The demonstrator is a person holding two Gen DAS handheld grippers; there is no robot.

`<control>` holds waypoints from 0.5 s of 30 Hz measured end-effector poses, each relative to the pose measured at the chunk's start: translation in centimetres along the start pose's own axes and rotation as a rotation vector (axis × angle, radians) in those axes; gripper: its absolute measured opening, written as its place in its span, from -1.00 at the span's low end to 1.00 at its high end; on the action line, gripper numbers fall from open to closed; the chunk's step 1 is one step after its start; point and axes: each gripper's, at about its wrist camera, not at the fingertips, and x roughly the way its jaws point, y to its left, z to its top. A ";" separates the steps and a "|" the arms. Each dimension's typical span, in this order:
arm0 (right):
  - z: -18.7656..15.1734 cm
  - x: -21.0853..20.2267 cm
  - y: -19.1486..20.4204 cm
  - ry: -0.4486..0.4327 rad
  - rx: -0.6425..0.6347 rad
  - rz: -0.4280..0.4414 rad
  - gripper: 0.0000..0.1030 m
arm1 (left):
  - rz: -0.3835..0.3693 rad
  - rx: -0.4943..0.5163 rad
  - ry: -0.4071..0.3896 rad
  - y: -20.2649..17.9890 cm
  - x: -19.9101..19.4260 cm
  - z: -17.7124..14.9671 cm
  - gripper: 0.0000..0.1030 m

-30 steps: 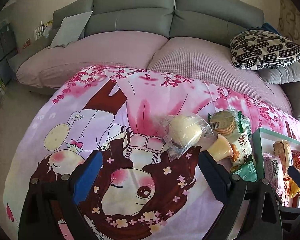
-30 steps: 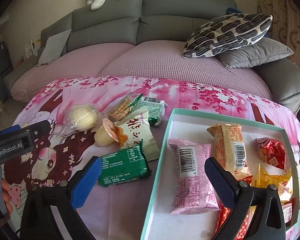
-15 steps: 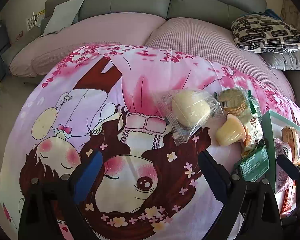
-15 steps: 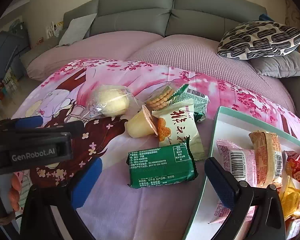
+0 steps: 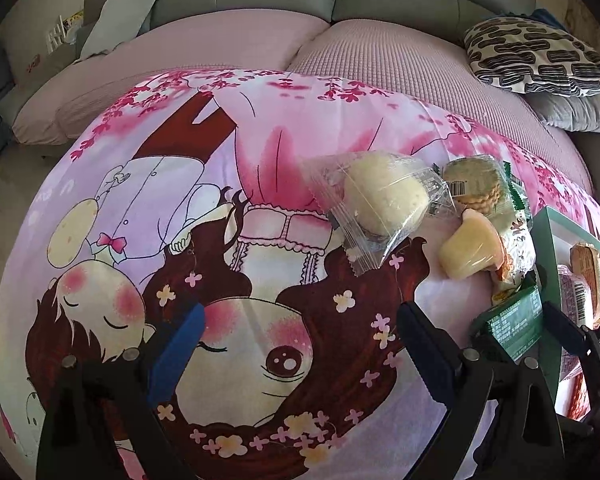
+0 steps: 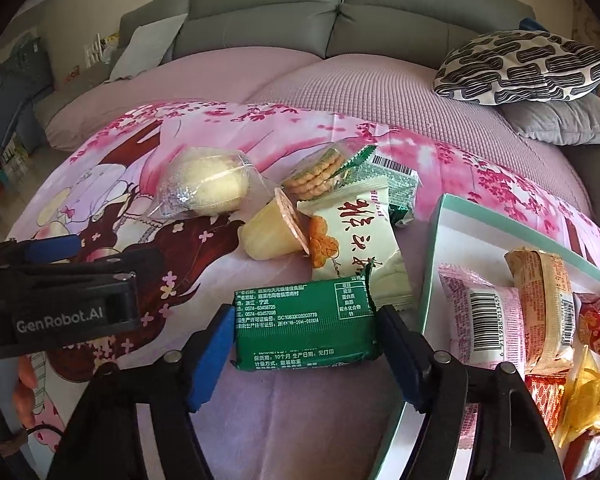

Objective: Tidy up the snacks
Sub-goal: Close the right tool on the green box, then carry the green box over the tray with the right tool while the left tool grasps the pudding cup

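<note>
A green snack packet (image 6: 306, 324) lies on the pink cartoon cloth, between the fingers of my right gripper (image 6: 305, 338), whose jaws stand close on both ends of it. Behind it lie a white packet (image 6: 358, 242), a yellow jelly cup (image 6: 270, 234), a biscuit pack (image 6: 320, 170) and a wrapped bun (image 6: 206, 184). A teal-rimmed box (image 6: 430, 264) at the right holds several wrapped snacks. My left gripper (image 5: 300, 340) is open and empty over the cloth, short of the bun (image 5: 384, 196) and jelly cup (image 5: 466, 248).
A grey sofa with a pink cover (image 5: 236, 44) runs behind the cloth. A black-and-white patterned pillow (image 6: 524, 68) and a grey cushion (image 6: 560, 118) sit at the back right. The left gripper's body (image 6: 60, 292) shows at the left of the right wrist view.
My right gripper has swung left from over the box, come down around the green packet and narrowed its jaws. My left gripper has moved forward and lower over the cloth.
</note>
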 end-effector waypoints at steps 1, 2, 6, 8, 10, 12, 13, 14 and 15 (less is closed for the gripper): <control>0.0 0.0 0.0 -0.001 0.002 -0.002 0.40 | 0.000 -0.001 0.000 0.0 0.0 0.1 0.87; 0.0 0.0 0.0 -0.002 0.002 -0.003 0.36 | -0.001 -0.002 0.000 0.0 0.1 0.1 0.87; 0.0 -0.2 -0.3 -0.015 0.026 0.012 0.29 | -0.009 -0.009 -0.002 -0.1 0.0 0.2 0.87; 0.1 -0.3 -0.4 -0.018 0.032 0.017 0.28 | -0.019 -0.014 -0.006 -0.1 -0.1 0.3 0.87; 0.1 -0.5 -0.5 -0.022 0.034 0.016 0.28 | -0.033 -0.024 -0.010 -0.2 -0.2 0.4 0.87; 0.2 -0.9 -0.7 -0.034 0.040 0.018 0.28 | -0.056 -0.043 -0.011 -0.2 -0.2 0.4 0.87; 0.3 -1.2 -0.8 -0.042 0.045 0.022 0.27 | -0.070 -0.055 -0.011 -0.1 -0.3 0.5 0.87; 0.4 -1.4 -0.8 -0.050 0.049 0.026 0.27 | -0.081 -0.064 -0.012 -0.1 -0.3 0.5 0.87; 0.4 -1.7 -0.9 -0.056 0.051 0.028 0.27 | -0.087 -0.070 -0.015 -0.2 -0.3 0.6 0.87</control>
